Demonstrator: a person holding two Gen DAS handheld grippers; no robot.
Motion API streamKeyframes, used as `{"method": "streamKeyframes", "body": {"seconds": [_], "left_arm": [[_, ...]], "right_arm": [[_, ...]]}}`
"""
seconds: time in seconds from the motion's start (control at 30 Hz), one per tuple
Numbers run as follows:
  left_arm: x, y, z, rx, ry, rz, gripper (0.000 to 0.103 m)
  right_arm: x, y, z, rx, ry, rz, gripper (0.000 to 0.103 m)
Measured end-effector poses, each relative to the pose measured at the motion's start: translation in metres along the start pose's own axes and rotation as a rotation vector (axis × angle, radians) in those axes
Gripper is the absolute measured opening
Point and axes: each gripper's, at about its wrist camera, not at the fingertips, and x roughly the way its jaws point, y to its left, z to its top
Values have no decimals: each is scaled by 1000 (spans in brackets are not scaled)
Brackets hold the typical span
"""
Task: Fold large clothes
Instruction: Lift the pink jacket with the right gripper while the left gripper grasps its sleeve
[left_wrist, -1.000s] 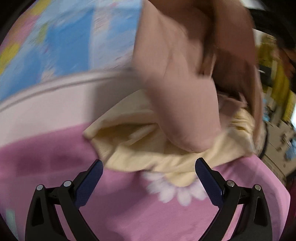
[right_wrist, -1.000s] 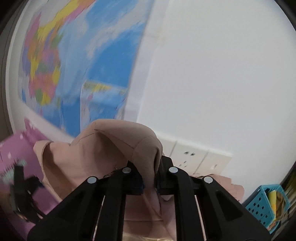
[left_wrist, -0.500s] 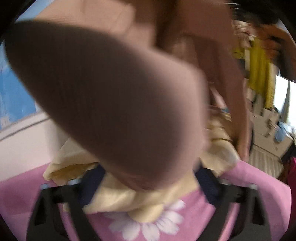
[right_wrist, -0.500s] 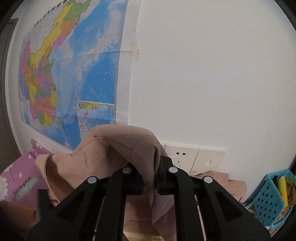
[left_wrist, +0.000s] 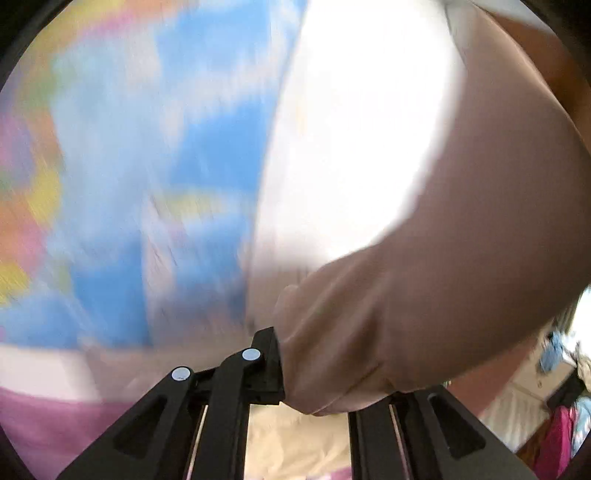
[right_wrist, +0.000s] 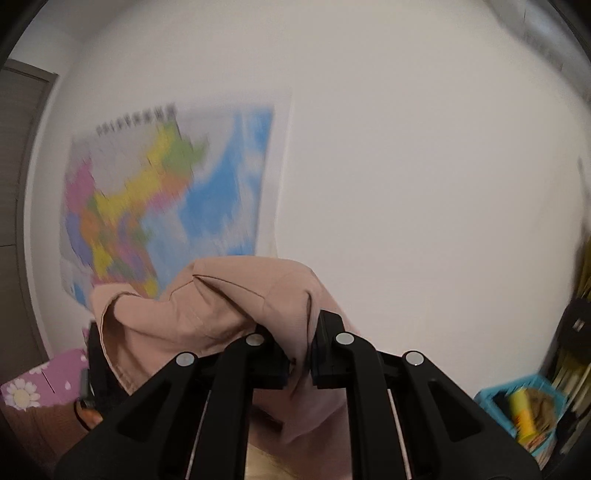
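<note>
In the left wrist view, the left gripper (left_wrist: 295, 373) is clamped on a bunched end of the pink garment (left_wrist: 461, 258), which swells up and to the right and hides the right-hand finger; below the fingers (left_wrist: 267, 365) lie a cream cloth (left_wrist: 295, 439) and a strip of pink bedsheet (left_wrist: 48, 417); the wall map (left_wrist: 129, 166) behind is too smeared by blur to read.

In the right wrist view, the right gripper (right_wrist: 299, 362) pinches a fold of the same pink garment (right_wrist: 221, 306) between nearly closed fingers (right_wrist: 328, 350), the cloth draping over and down between them; the garment hangs in the air in front of the white wall (right_wrist: 424, 184), clear of the daisy-printed bedsheet (right_wrist: 33, 387) at lower left; a blue basket (right_wrist: 524, 410) sits at lower right; the map's title line (right_wrist: 136, 120) is blurred beyond reading, and no brand or label shows.

The step in hand looks like lifting the garment by two points to shake it open; next, I judge, the grippers should draw apart to stretch the edge taut, then lower it flat for the first fold.
</note>
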Motion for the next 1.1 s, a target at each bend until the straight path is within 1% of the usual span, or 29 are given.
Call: {"method": "streamKeyframes", "body": {"seconds": [0.03,0.1,0.17,0.2,0.27,0.3,0.33,0.37,0.4,0.43,0.47,0.53,0.57,0.6,0.67,0.7,0.73,0.77,0.8,0.83,0.87,0.9,0.93,0.97,1.0,1.07,1.1], "left_arm": [[-22,-2,15,6,-41,10,8],[-67,-6,40,33,-111,54,9],[-110,-8,55,61,-164,97,9],[-138,-12,62,79,-191,130,9],[-174,-16,71,92,-221,179,9],[-200,-15,73,105,-235,208,9],[-216,-15,73,114,-239,231,9],[-222,-16,69,128,-237,257,9],[-244,-19,65,156,-237,296,9],[-266,-20,61,174,-236,329,9],[-279,-21,58,191,-230,369,9],[-315,-26,43,217,-226,474,9],[-322,-22,36,225,-219,506,9],[-335,-21,32,242,-207,562,9],[-331,-10,24,279,-161,615,9],[-328,0,20,271,-132,632,9],[-313,16,12,254,-68,644,9],[-295,33,8,243,-14,648,9],[-271,56,-4,209,69,658,9],[-247,80,-18,179,146,666,9],[-230,97,-28,164,195,677,9],[-207,123,-48,133,261,717,9],[-191,141,-63,111,305,730,9],[-169,167,-82,71,359,740,9],[-159,179,-96,51,393,745,9],[-130,212,-130,2,480,752,9],[-116,223,-138,-5,510,757,9]], "right_arm": [[-18,3,8,-6,-24,9,8],[-54,12,21,-5,-64,41,8],[-85,22,24,6,-78,81,8],[-95,25,24,19,-78,102,8],[-115,36,21,46,-75,163,8],[-121,41,19,61,-76,195,8],[-127,45,15,80,-75,232,8],[-134,50,12,99,-77,273,8],[-141,58,6,119,-81,324,8],[-146,66,0,126,-81,357,8],[-147,73,-4,131,-79,387,8],[-143,90,-18,157,-58,466,8],[-136,99,-27,179,-42,509,8],[-127,106,-34,191,-31,531,8],[-101,119,-52,231,16,575,8],[-76,125,-65,275,61,609,8],[-48,131,-82,314,122,622,9],[-29,135,-97,343,169,637,9],[2,143,-117,378,241,657,9],[32,152,-136,393,313,630,9],[53,156,-152,413,357,614,9],[82,164,-172,436,421,606,9],[108,171,-192,448,487,583,9],[124,175,-207,458,526,573,9],[143,178,-230,458,578,569,9],[178,190,-261,455,663,538,9],[188,191,-275,460,688,530,9]]}}
